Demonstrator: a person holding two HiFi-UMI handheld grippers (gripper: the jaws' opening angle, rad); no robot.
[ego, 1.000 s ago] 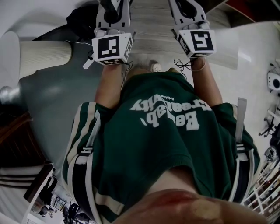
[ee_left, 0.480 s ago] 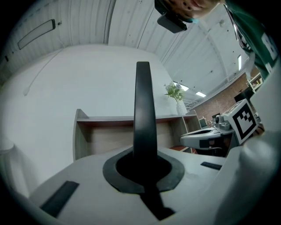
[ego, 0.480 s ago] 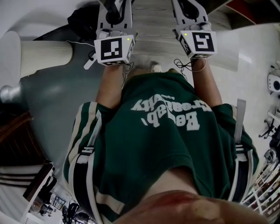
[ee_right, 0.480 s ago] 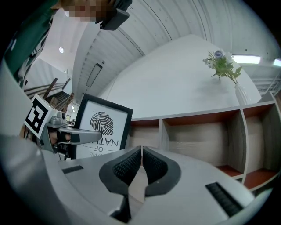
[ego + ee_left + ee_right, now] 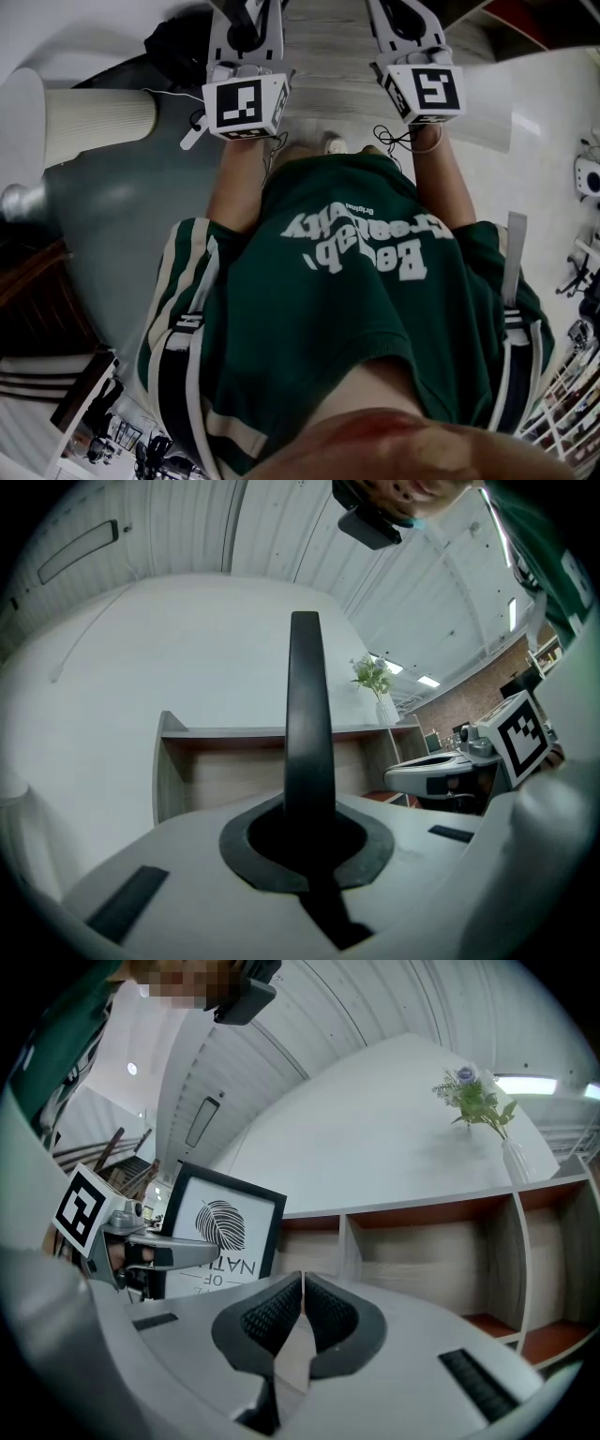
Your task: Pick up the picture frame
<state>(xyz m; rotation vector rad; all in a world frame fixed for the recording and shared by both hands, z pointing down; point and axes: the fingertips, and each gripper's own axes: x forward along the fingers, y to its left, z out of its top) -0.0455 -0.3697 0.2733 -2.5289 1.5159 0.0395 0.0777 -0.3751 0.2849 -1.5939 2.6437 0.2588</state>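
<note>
Almost nothing differs. Half a second ago a small green light glows at an upper corner of each marker cube; now both spots are dark, on the left cube (image 5: 246,106) and on the right cube (image 5: 427,91) alike. The left cube also sits slightly further right in the head view than a second ago, perhaps only because the camera drifts.

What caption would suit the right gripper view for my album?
Shut, empty right tool facing a wooden shelf topped by a vase of flowers, with the leaf-print picture frame at left.
</note>
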